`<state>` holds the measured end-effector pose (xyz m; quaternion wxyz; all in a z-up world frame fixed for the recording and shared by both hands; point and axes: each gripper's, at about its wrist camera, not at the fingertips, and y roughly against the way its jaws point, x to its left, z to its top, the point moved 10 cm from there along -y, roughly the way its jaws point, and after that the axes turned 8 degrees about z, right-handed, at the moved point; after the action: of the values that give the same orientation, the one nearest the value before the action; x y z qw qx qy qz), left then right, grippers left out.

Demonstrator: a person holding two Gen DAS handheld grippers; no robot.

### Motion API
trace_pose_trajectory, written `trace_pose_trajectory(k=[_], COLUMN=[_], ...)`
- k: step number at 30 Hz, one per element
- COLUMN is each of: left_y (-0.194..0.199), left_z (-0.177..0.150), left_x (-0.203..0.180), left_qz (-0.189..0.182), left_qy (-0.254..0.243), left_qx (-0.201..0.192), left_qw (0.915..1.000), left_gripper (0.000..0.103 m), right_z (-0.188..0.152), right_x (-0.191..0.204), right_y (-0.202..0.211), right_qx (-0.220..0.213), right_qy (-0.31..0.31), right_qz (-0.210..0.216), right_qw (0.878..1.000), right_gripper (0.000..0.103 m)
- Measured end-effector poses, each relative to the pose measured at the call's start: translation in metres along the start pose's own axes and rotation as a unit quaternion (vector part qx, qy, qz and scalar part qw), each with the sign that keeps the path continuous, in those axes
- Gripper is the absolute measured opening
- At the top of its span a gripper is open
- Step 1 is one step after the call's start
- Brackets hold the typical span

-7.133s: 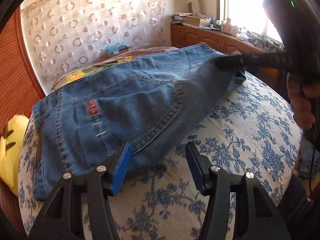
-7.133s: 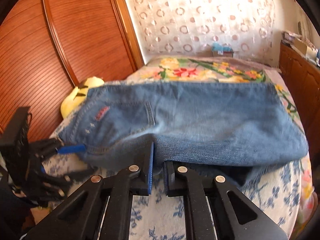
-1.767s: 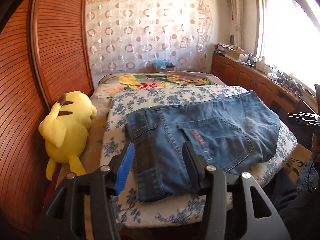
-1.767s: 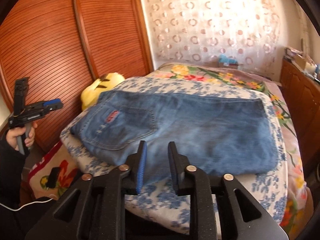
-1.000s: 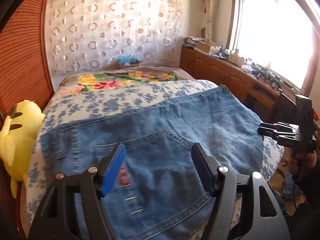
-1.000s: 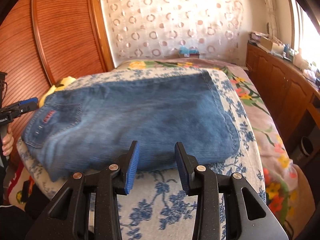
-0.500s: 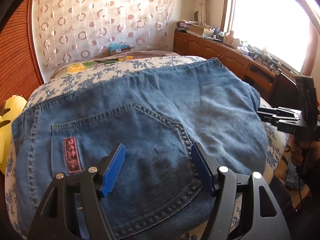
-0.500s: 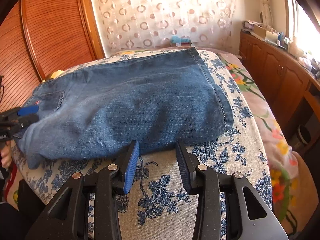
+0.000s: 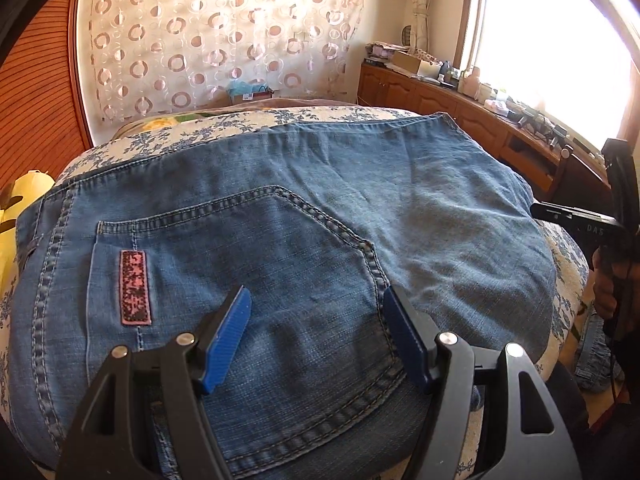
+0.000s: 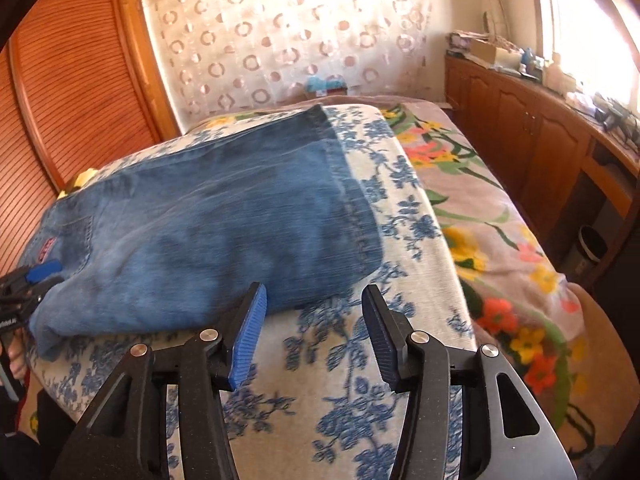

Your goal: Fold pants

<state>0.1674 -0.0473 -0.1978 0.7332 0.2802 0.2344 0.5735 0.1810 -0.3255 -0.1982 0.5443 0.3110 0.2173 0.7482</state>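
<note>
- Left wrist view: the left gripper (image 9: 316,332) hangs over the jeans (image 9: 280,240), its jaws apart, with the back pocket (image 9: 240,272) below them and nothing pinched.
- The jeans lie folded on the blue-flowered cover (image 9: 224,128) of the bed, with a red patch (image 9: 135,287) on the pocket at the left.
- At the right edge, the right gripper (image 9: 560,216) is seen from the side, beside the far end of the jeans.
- A yellow plush toy (image 9: 16,216) sits at the left edge; a wooden cabinet (image 9: 420,92) runs under the window (image 9: 552,40).
- Right wrist view: the right gripper (image 10: 312,328) has just been opening its jaws; they stand apart above the cover (image 10: 340,380), just beside the near edge of the jeans (image 10: 208,232), with nothing between them.
- The left gripper (image 10: 28,284) shows at the left edge, by the pocket end.
</note>
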Motion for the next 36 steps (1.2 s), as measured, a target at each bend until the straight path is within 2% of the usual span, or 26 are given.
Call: trace_pose_trajectory(k=[9,18,21,24,25,26,29,36], left_y=[0.0,0.001,0.003,0.005,0.007,0.009,0.016,0.04], left_z=[0.0,-0.002,-0.002,0.001,0.002,0.003,0.007,0.018], left_x=[0.0,0.001,0.001,0.002,0.003,0.005,0.011,0.033], left_qz=[0.0,0.001,0.001,0.003,0.004,0.005,0.015,0.029], left_qy=[0.001,0.002,-0.003,-0.003,-0.002,-0.001,-0.001,0.013], left_qx=[-0.001,-0.001,0.0,0.001,0.001,0.0,-0.006,-0.029], left_qw=[1.0,1.0,1.0,1.0,1.0,1.0,0.9999,0.9991], left_gripper=[0.069,0.069,0.069,0.069,0.069,0.069,0.069,0.069], right_z=[0.011,0.014,0.014,0.016,0.017,0.017,0.023,0.054], right_x=[-0.015,-0.019,-0.017,-0.016,-0.017,-0.017,-0.014,0.012], right_y=[-0.009,-0.012,-0.015,-0.017,-0.016,-0.015,-0.011,0.013], right_qx=[0.001,0.002,0.005,0.007,0.006,0.004,-0.001,-0.052], right_qy=[-0.028,-0.039,-0.038,-0.039,-0.041,-0.041,-0.039,-0.029], right_qz=[-0.017,-0.014,-0.007,-0.001,0.0,0.001,0.009,0.029], right_qw=[0.999,0.999,0.999,0.999,0.999,0.999,0.999,0.998], right_gripper=[0.051,0.051,0.042,0.023,0.013,0.01,0.007,0.005])
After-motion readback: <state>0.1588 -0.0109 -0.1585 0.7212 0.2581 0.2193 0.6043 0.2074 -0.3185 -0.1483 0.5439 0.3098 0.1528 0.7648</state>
